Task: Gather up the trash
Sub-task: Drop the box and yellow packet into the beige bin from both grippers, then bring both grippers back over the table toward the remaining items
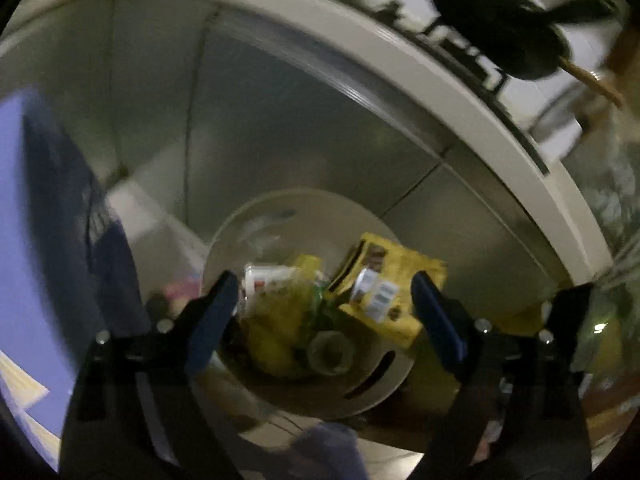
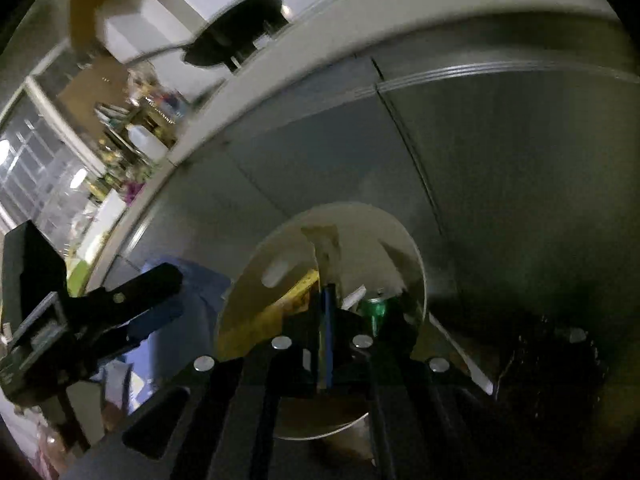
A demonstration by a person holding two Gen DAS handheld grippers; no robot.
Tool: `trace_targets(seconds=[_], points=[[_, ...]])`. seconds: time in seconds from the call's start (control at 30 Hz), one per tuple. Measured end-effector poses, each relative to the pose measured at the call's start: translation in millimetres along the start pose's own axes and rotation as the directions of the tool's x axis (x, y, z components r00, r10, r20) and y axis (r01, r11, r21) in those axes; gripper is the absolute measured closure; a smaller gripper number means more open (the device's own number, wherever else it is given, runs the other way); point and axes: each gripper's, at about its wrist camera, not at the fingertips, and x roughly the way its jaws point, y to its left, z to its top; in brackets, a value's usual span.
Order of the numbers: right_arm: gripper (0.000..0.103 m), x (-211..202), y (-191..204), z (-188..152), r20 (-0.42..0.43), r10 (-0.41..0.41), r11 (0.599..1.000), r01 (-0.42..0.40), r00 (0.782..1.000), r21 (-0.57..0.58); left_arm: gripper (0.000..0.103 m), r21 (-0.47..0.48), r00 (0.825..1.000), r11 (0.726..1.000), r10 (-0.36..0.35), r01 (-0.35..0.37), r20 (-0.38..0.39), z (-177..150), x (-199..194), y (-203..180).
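A round white trash bin (image 1: 280, 216) stands on the floor against grey cabinet doors. Inside lie a yellow package (image 1: 396, 300), a white cup (image 1: 264, 280) and a clear bottle mouth (image 1: 330, 350). My left gripper (image 1: 326, 296) hangs open just above the bin's mouth, with nothing between its blue pads. In the right wrist view the bin (image 2: 416, 264) shows again, with a green can (image 2: 376, 312) in it. My right gripper (image 2: 327, 292) is shut over the bin, and a thin pale paper scrap (image 2: 324, 248) sticks out from its tips. A left-gripper finger (image 2: 156, 280) shows at the left.
A white counter edge (image 1: 440, 80) curves above grey cabinet doors (image 1: 280, 140). A dark pan (image 1: 500, 20) sits on the stove up on the counter. Blue fabric (image 1: 40, 200) fills the left side. A dark lumpy thing (image 2: 552, 360) lies on the floor right of the bin.
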Motion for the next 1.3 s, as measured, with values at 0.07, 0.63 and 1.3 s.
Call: trace_targets(seconds=[0.07,0.63,1.3], points=[[0.101,5,2,-3,-0.013,0.019,1.0,-0.019,1.0,0.01,0.019,-0.025,0.999,0.999,-0.026,0.026,0.022,-2,-11,7],[0.053,-78,70,-83,0.064,0.242,0.968,-0.246,0.968,0.056,0.019,0.101,0.942,0.959,0.236,-0.265,0.24,-116,-167,25],[0.051,-116,222,-195,-0.091,0.313,0.931,-0.324,0.945,-0.167,0.016,-0.155,0.795,0.852,0.522,-0.499,0.308,-227,-322,140]])
